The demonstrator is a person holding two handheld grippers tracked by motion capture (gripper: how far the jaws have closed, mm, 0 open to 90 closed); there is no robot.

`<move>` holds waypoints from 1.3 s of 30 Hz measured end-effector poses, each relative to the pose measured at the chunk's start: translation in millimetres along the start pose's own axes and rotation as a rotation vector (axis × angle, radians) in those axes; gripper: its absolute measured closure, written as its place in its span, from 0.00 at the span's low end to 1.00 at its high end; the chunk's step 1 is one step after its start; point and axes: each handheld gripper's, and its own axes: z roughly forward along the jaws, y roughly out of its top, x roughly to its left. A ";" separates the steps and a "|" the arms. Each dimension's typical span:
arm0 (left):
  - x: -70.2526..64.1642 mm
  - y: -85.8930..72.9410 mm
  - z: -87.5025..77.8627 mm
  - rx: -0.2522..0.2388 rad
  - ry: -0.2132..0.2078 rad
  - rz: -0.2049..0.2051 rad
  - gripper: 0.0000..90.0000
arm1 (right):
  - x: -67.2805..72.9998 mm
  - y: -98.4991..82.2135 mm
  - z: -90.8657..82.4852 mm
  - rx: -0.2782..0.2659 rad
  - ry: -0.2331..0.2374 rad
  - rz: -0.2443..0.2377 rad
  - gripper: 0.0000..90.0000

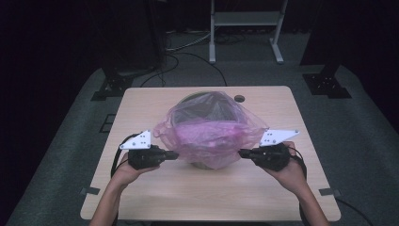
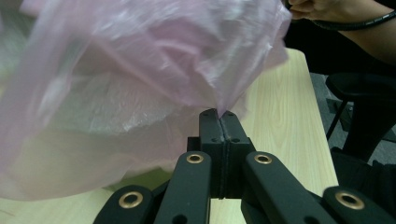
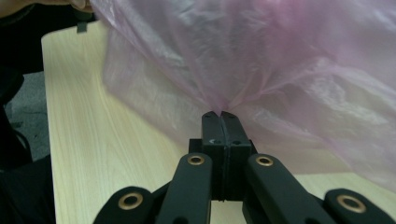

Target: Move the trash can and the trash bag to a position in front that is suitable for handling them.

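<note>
A thin pink plastic bag (image 1: 209,129) is draped over a round bin (image 1: 202,100) in the middle of the wooden table (image 1: 155,188). My left gripper (image 1: 177,154) is at the bag's left edge, and in the left gripper view its jaws are pressed together on a pinch of the pink film (image 2: 223,106). My right gripper (image 1: 240,153) is at the bag's right edge. Its jaws are likewise closed on a fold of the bag (image 3: 220,105). Most of the bin is hidden under the film.
A small dark round hole (image 1: 240,98) lies in the table top behind the bin. Beyond the table, cables and a metal stand (image 1: 244,28) sit on the dark floor. Bare table surface runs along the near edge between my forearms.
</note>
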 end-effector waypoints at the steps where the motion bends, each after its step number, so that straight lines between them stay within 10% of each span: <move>1: 0.7 -3.3 2.0 0.003 -0.003 -0.008 1.00 | -1.2 -2.8 2.0 0.012 0.003 0.005 1.00; 15: 9.6 -31.7 21.9 0.056 -0.011 -0.072 1.00 | -15.5 -36.3 28.8 0.116 0.025 0.076 1.00; 20: 9.7 -32.5 17.3 0.067 -0.009 -0.090 0.80 | -18.2 -39.9 25.8 0.110 0.040 0.096 0.87; 32: 14.2 -35.4 -28.5 0.084 0.060 -0.116 0.59 | -36.9 -52.5 -28.9 0.051 -0.063 0.167 0.76; 39: 20.1 -17.6 -61.2 0.062 0.104 -0.115 0.53 | -44.7 -30.5 -64.0 -0.032 -0.097 0.160 0.71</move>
